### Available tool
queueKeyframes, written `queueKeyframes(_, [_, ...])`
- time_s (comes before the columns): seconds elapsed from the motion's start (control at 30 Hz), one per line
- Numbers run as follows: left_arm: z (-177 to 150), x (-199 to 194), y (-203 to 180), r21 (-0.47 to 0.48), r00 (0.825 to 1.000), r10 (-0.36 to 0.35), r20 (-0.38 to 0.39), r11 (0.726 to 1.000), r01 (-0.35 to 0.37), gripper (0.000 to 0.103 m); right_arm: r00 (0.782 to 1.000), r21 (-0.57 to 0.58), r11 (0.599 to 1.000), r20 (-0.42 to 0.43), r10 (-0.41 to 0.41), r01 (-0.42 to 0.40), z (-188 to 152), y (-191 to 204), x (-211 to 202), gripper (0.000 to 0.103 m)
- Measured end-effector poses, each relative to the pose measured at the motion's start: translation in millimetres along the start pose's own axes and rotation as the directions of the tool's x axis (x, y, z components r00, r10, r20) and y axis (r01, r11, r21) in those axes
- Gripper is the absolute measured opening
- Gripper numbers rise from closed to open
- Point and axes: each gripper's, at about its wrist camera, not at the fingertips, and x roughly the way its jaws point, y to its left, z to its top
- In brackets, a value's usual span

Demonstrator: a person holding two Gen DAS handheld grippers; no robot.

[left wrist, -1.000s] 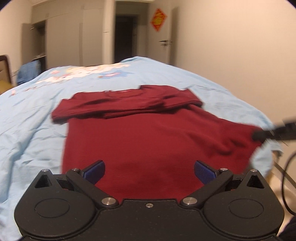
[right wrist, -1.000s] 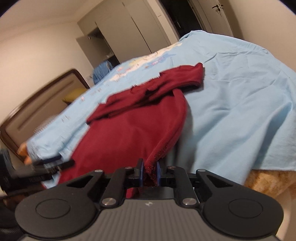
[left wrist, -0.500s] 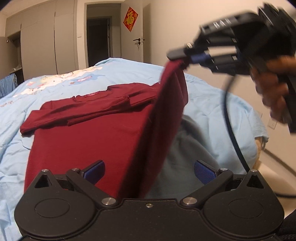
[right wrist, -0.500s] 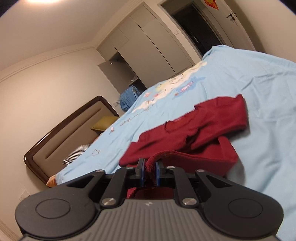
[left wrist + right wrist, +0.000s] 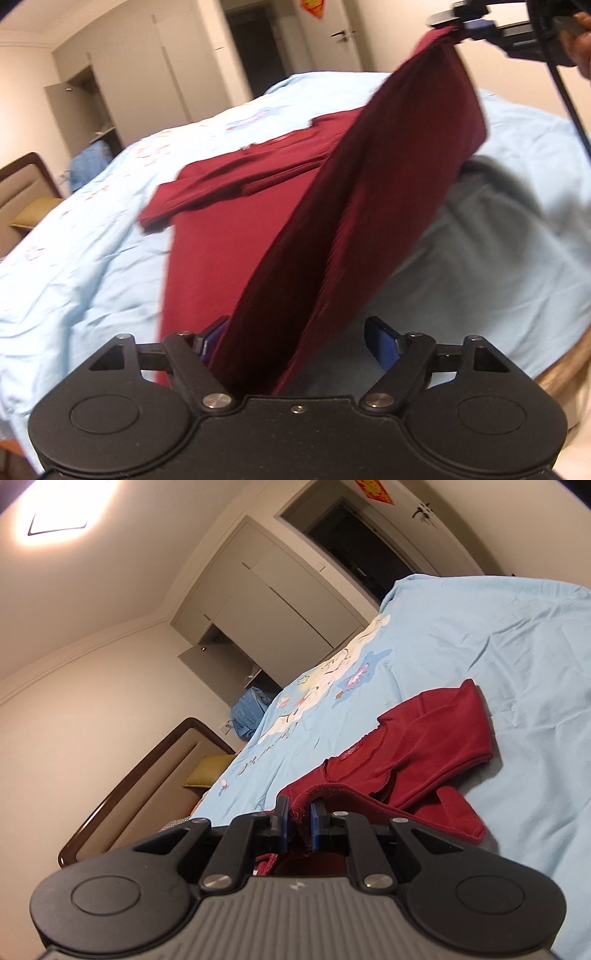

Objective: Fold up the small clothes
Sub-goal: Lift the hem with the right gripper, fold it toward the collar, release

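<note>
A dark red long-sleeved shirt [image 5: 229, 258] lies on the light blue bed sheet [image 5: 74, 258], its sleeves folded across the chest. My right gripper [image 5: 458, 24] is shut on one corner of the hem and holds it high at the upper right, so that side of the shirt stands up as a steep flap. In the right wrist view the pinched hem bunches between the pads of the right gripper [image 5: 298, 816], and the shirt's collar end [image 5: 424, 746] lies beyond. My left gripper [image 5: 295, 336] is low at the near hem. Its jaws are closing with the raised cloth between them, and the right pad stands clear of it.
A black cable [image 5: 569, 96] hangs from the right gripper. The bed's near right edge [image 5: 565, 373] drops off beside the left gripper. Farther off are a brown headboard [image 5: 122, 794], a yellow pillow [image 5: 207, 775], a blue heap of cloth [image 5: 249, 712], wardrobes [image 5: 266, 602] and a door [image 5: 332, 40].
The right gripper has lifted the hem corner from the bed's right side up and across, raising a flap. The left gripper has dropped, rolled, and its jaws have narrowed around the raised edge.
</note>
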Motion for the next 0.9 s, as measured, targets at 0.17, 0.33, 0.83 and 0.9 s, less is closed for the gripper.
queueKeyframes(0.17, [-15, -4, 20, 0.013, 0.997, 0.077, -0.021, 0.997, -0.077, 0.061, 1.0, 0.021, 1.0, 0.013, -0.023, 0.023, 4, -8, 5, 0.013])
queueKeyframes(0.33, [-18, -10, 36, -0.023, 0.997, 0.081, 0.001, 0.996, -0.081, 0.041, 0.999, 0.035, 0.998, 0.013, -0.048, 0.047, 5, -14, 11, 0.013])
queueKeyframes(0.83, [22, -1, 97, -0.251, 0.995, -0.031, 0.091, 0.967, 0.053, 0.012, 0.985, 0.064, 0.984, -0.05, -0.163, 0.166, -5, -49, 22, 0.02])
queueKeyframes(0.9, [30, 8, 104, -0.275, 0.996, -0.056, 0.074, 0.959, 0.074, 0.012, 0.979, 0.043, 0.979, -0.07, -0.193, 0.197, -7, -54, 21, 0.042])
